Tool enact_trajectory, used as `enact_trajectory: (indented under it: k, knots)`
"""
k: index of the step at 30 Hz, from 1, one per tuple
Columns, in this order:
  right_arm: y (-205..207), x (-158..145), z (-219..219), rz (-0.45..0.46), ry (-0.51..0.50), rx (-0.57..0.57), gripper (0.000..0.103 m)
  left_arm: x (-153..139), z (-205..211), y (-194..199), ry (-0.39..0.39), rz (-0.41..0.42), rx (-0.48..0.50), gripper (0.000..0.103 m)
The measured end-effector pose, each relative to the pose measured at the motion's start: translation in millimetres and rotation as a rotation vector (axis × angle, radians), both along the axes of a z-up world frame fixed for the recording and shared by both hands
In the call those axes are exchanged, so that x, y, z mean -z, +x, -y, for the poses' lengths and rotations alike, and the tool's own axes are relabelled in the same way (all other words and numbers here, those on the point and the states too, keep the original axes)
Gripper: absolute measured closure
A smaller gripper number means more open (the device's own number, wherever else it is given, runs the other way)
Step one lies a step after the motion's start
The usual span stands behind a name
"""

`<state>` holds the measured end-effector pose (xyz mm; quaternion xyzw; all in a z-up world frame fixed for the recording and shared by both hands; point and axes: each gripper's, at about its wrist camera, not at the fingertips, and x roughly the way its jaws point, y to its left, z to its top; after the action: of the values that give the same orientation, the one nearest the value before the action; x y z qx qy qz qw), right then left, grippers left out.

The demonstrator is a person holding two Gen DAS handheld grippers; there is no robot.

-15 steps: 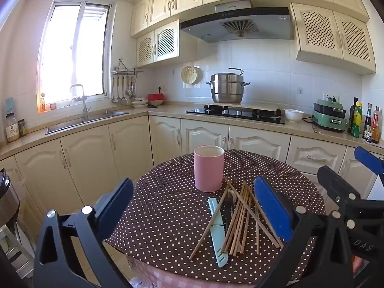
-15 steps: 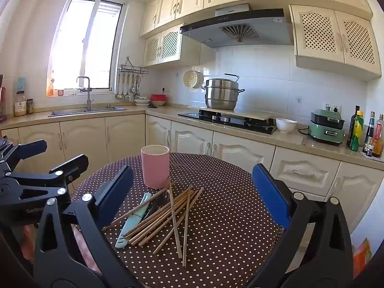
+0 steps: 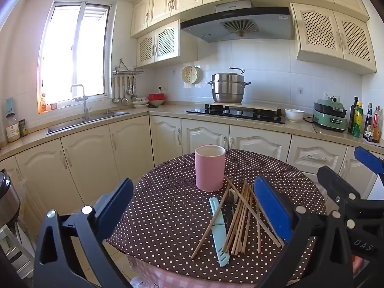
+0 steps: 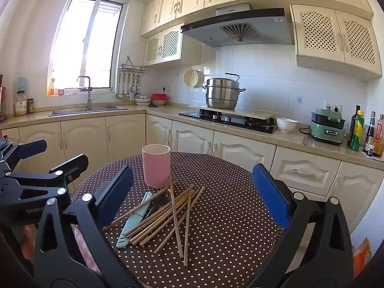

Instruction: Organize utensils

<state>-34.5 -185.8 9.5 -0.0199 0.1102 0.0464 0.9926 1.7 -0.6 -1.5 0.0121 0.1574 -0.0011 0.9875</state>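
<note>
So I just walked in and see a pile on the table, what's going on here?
A person holds two grippers over the dotted table. The left gripper and right gripper are both open and empty. Wooden chopsticks, a pale green knife and a dark spoon lie heaped by the upright pink cup. Nothing is sorted yet.

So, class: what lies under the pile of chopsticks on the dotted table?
Under the chopsticks lie a pale blue knife and dark-handled cutlery, including a spoon. How many dark pieces there are is hidden by the sticks.
</note>
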Motion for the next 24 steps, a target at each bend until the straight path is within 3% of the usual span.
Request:
enact_trajectory:
  k: [24]
  knots:
    - [1.1,-1.2,-0.2,-0.002,-0.001,0.000,0.006,1.2,-4.5,-2.2,0.003,0.000,0.002,0.004]
